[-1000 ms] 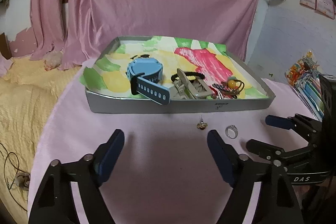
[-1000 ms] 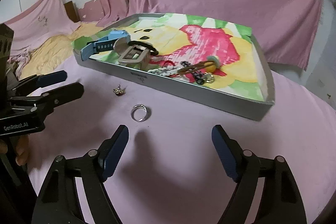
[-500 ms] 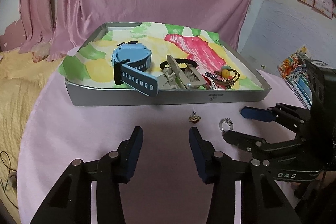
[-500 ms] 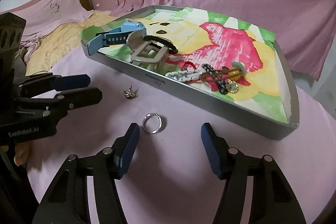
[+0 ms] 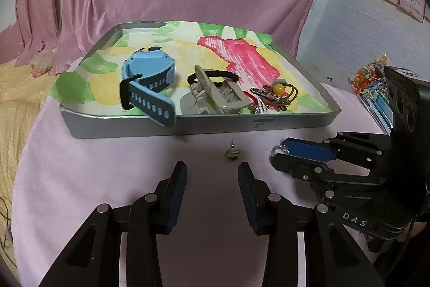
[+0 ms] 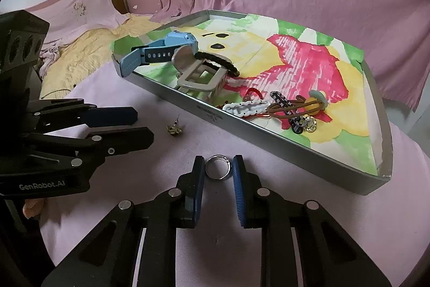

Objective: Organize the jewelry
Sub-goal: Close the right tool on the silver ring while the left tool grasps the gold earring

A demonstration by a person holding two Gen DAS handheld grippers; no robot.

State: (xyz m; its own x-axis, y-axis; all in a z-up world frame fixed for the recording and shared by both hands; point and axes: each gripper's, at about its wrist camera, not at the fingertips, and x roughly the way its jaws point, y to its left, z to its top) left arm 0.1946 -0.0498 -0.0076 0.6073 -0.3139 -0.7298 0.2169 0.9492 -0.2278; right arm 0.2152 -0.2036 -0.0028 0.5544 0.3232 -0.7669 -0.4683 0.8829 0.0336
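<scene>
Both tools have narrowed since a second ago. At lower centre of the right wrist view, the right tool (image 6: 218, 169) brackets the thin silver ring (image 6: 217, 170) lying flat on the pink cloth surface (image 6: 166, 163) — blue pads beside the band, contact uncertain. Left tool (image 5: 211, 174), lower centre of its view, stands partly open, holding nothing, near a small knotted gold earring (image 5: 233, 153). Upper centre, the shallow grey tray (image 5: 204, 123) holds a blue rubber watch (image 5: 146, 77) and a beige hair claw (image 5: 212, 96).
</scene>
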